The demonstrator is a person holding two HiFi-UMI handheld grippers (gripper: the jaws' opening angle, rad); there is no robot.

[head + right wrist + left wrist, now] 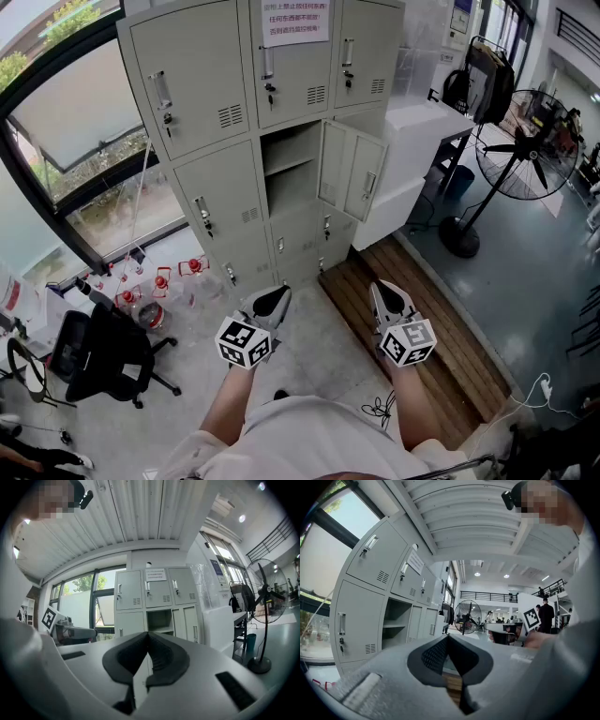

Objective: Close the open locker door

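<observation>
Locker door point(354, 169), shown swung open to the right of the middle compartment of the lockers point(202, 103), well ahead of both grippers. The left gripper point(278, 293) and right gripper point(380, 289) are held with jaws closed on nothing. The door is judged light, stiff sheet metal (freely hinged), best pushed near its free edge. Red print on the notice point(294, 21) cannot be read
</observation>
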